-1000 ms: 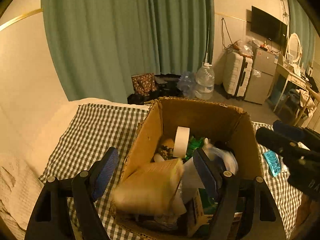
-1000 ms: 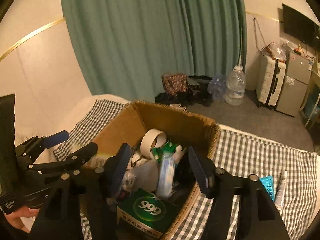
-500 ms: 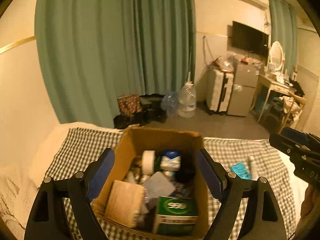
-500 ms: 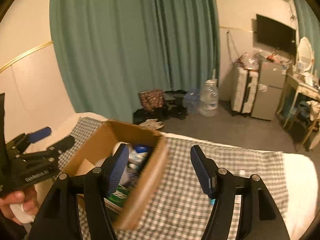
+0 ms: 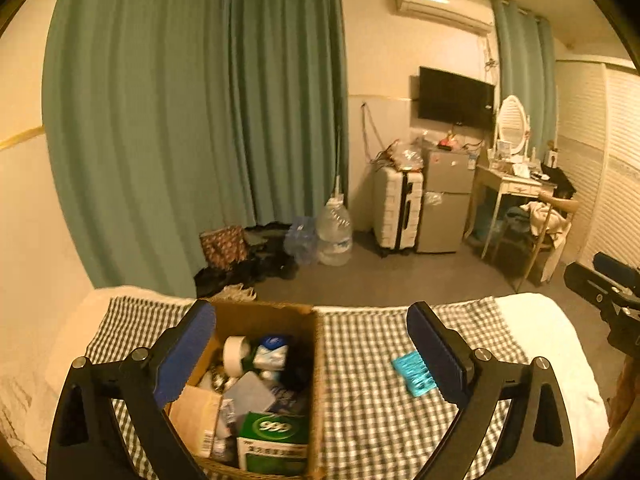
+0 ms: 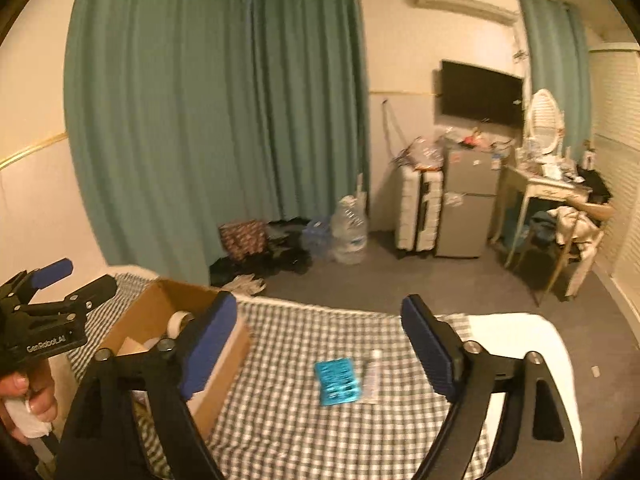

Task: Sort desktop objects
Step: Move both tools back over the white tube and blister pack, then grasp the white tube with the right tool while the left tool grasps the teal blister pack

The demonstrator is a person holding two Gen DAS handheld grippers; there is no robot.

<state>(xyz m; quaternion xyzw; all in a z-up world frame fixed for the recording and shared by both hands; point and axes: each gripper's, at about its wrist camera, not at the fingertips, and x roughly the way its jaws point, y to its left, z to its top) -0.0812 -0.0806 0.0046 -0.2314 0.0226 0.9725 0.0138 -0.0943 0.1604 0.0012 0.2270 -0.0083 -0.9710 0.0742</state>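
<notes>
Cardboard box (image 5: 256, 380) filling up; you pulling both grippers back and up from it, left gripper (image 5: 312, 344) and right gripper (image 6: 320, 340) opening, empty; blue pack (image 6: 338, 380), tube (image 6: 372, 374) awaiting on checked cloth (image 6: 280, 420).

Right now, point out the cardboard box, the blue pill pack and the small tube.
cardboard box (image 5: 316, 364), left wrist view, right wall
blue pill pack (image 6: 337, 380), right wrist view, centre
small tube (image 6: 372, 374), right wrist view, mid-body
</notes>
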